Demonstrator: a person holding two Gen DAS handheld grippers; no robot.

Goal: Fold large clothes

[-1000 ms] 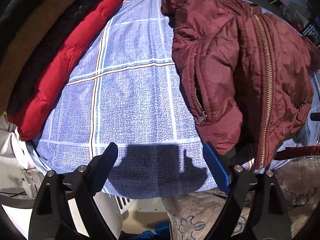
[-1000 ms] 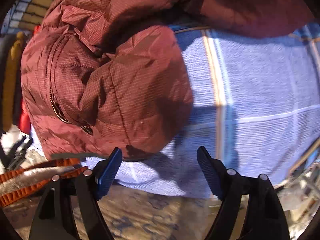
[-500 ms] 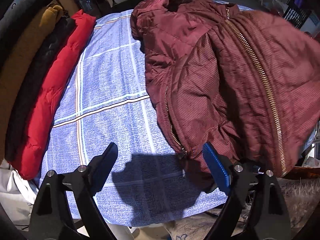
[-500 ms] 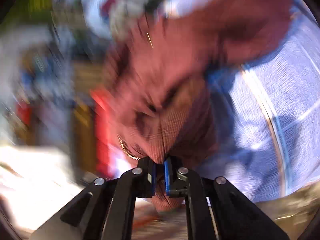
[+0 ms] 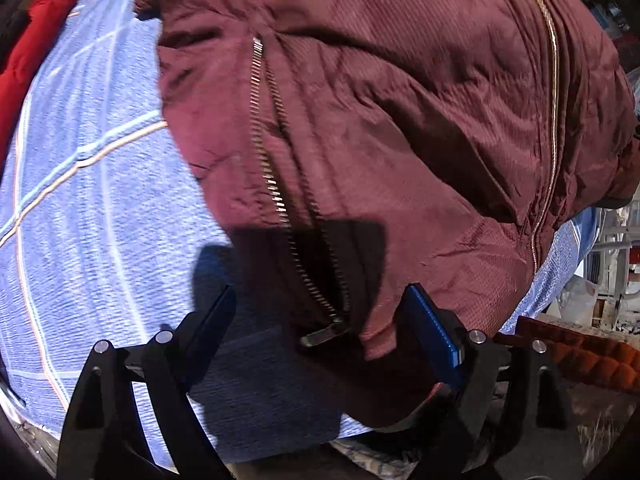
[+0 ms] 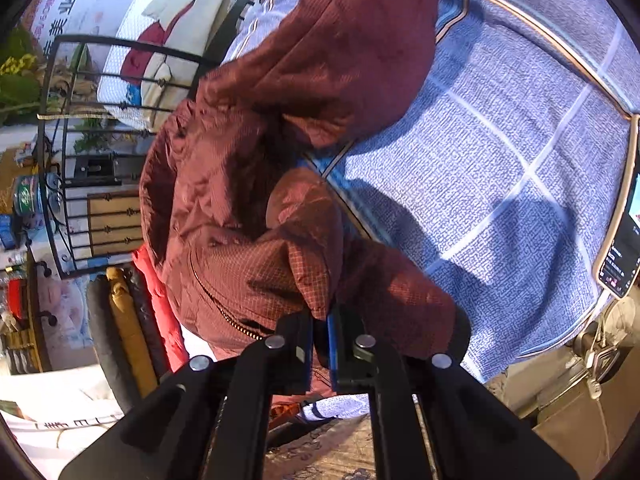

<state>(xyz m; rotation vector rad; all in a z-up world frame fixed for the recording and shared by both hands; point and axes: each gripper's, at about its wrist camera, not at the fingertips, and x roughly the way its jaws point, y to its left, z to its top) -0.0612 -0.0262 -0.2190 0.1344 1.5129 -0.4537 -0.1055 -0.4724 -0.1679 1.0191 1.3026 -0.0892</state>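
Now the right gripper (image 6: 320, 334) is clamped on a maroon jacket (image 5: 380, 120) fold; left gripper (image 5: 324, 316), jaws closing w/ nothing pinched yet, straddles the hem by its zipper pull (image 5: 322, 334). Jacket's on the blue checked sheet (image 5: 88, 200). Bite fabric, not zipper, then lift both evenly.

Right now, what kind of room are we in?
Probably a bedroom at home. A maroon jacket lies on a blue checked bedsheet, folded coats are stacked beside it, and a black metal bed frame stands behind.
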